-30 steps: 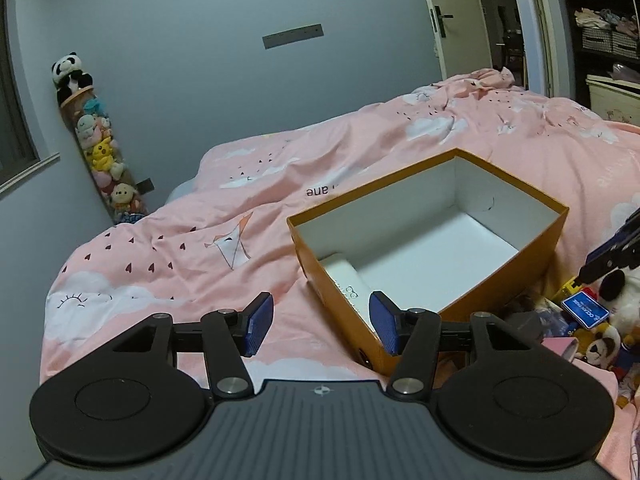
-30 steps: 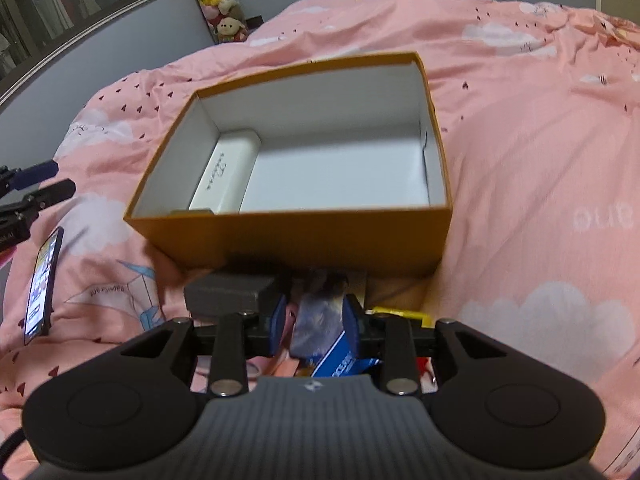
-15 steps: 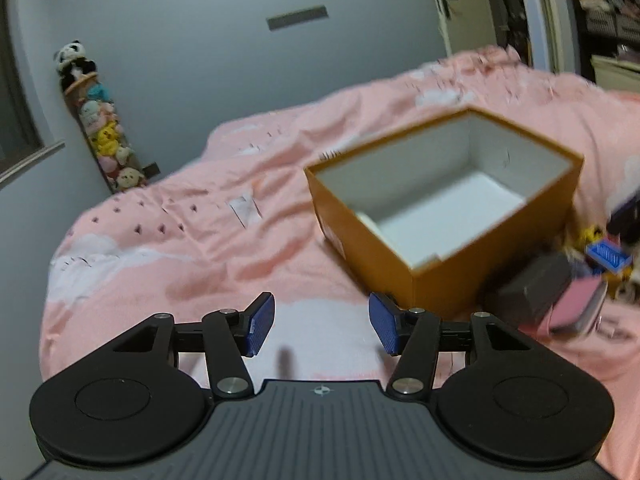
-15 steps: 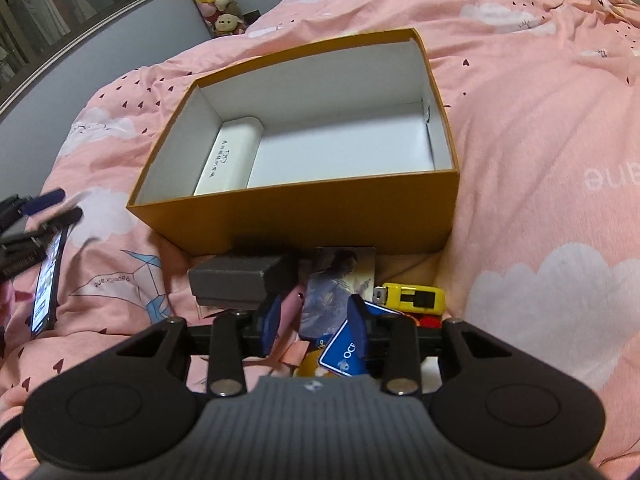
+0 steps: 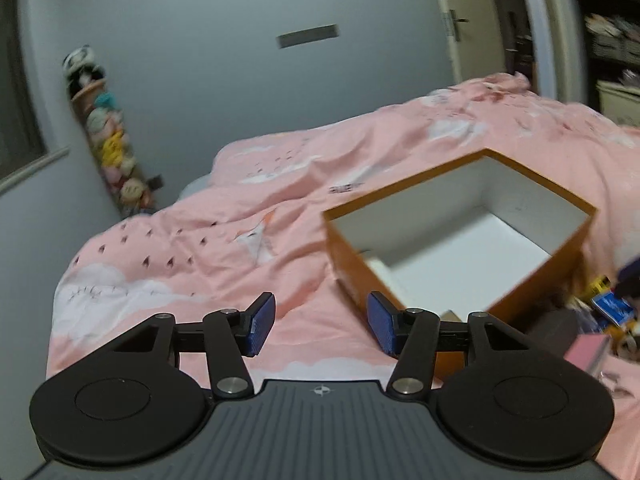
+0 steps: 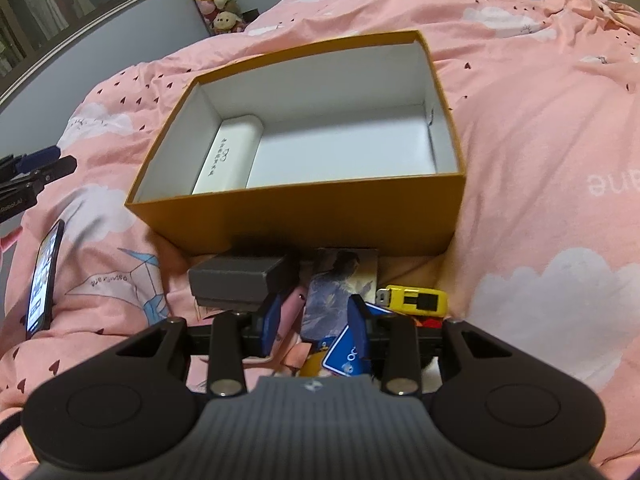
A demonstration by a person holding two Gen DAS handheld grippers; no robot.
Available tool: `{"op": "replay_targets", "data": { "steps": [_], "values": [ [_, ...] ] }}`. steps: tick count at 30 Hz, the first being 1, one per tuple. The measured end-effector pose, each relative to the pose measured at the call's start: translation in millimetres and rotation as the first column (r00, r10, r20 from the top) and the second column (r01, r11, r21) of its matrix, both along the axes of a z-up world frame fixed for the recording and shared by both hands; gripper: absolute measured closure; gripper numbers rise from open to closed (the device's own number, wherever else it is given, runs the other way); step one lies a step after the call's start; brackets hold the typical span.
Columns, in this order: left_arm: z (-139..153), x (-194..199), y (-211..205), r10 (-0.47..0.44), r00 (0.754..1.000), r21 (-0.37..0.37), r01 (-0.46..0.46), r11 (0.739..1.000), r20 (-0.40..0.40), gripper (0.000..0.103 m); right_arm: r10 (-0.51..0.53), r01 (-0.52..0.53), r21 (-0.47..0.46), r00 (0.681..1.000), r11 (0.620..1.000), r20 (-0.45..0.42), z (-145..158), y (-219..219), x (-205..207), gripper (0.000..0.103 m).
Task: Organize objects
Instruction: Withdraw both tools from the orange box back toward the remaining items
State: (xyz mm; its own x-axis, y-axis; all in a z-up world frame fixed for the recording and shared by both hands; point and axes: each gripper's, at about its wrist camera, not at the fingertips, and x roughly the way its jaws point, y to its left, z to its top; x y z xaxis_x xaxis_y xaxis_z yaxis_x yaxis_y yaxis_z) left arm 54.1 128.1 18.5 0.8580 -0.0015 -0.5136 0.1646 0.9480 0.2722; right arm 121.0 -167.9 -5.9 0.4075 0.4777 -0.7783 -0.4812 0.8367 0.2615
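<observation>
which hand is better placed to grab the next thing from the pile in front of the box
Right. The right hand-held gripper hangs directly over the pile, open jaws either side of the photo card, beside the grey box. The left hand-held gripper, open with nothing between its jaws, faces bare bedding beside the orange box.

case [image 6: 226, 154] in box [image 6: 304, 224], clutter [image 6: 344, 292] before it

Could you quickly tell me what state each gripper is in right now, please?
Left gripper: open, fingers easing closed with nothing between them.
Right gripper: open, holding nothing, over the clutter in front of the orange box.
</observation>
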Motion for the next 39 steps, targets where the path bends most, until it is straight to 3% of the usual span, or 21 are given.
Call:
{"op": "replay_targets", "data": {
  "steps": [4, 8, 12, 16, 22, 29, 31, 39],
  "values": [
    [-18.8, -27.0, -15.3, -0.064, 0.992, 0.175, 0.045, 0.984, 0.105, 0.040, -0.012, 0.012, -0.001, 1.000, 1.000, -0.009, -1.0, -2.0, 0.8, 0.063],
    [-40.8, -44.4, -30.5, -0.107, 0.981, 0.272, 0.059, 0.960, 0.165, 0.040, -0.038, 0.038, -0.010, 0.999, 0.999, -0.026, -3.9, -3.7, 2.0, 0.062],
    [-62.3, -44.7, -42.1, -0.158, 0.978, 0.368, 0.097, 0.925, 0.138, 0.040, -0.048, 0.048, -0.018, 0.999, 0.999, -0.023, -2.5, -3.0, 0.3, 0.062],
    [-73.2, -32.8, -44.5, -0.185, 0.968, 0.464, 0.088, 0.882, 0.169, 0.040, -0.064, 0.064, -0.019, 0.998, 0.998, -0.012, 0.2, -4.6, -1.8, 0.060],
    [-52.2, -18.4, -45.3, -0.186, 0.956, 0.424, 0.075, 0.903, 0.226, 0.038, -0.050, 0.050, -0.028, 0.999, 0.998, -0.017, -0.3, -2.0, -3.5, 0.060],
    [-37.1, -31.6, -65.8, -0.278, 0.938, 0.383, 0.183, 0.905, 0.208, 0.035, 0.025, -0.026, -0.031, 0.999, 0.999, -0.045, -5.3, 12.9, -6.6, 0.060],
    [-38.2, -36.8, -69.4, -0.311, 0.931, 0.394, 0.218, 0.893, 0.190, 0.035, 0.037, -0.039, -0.035, 0.998, 0.999, -0.053, -7.1, 15.5, -6.9, 0.060],
    [-69.7, -65.9, -61.8, -0.393, 0.908, 0.547, 0.257, 0.797, 0.147, 0.034, 0.030, -0.032, -0.038, 0.997, 0.999, -0.075, -12.4, 14.8, -4.7, 0.057]
  ]
}}
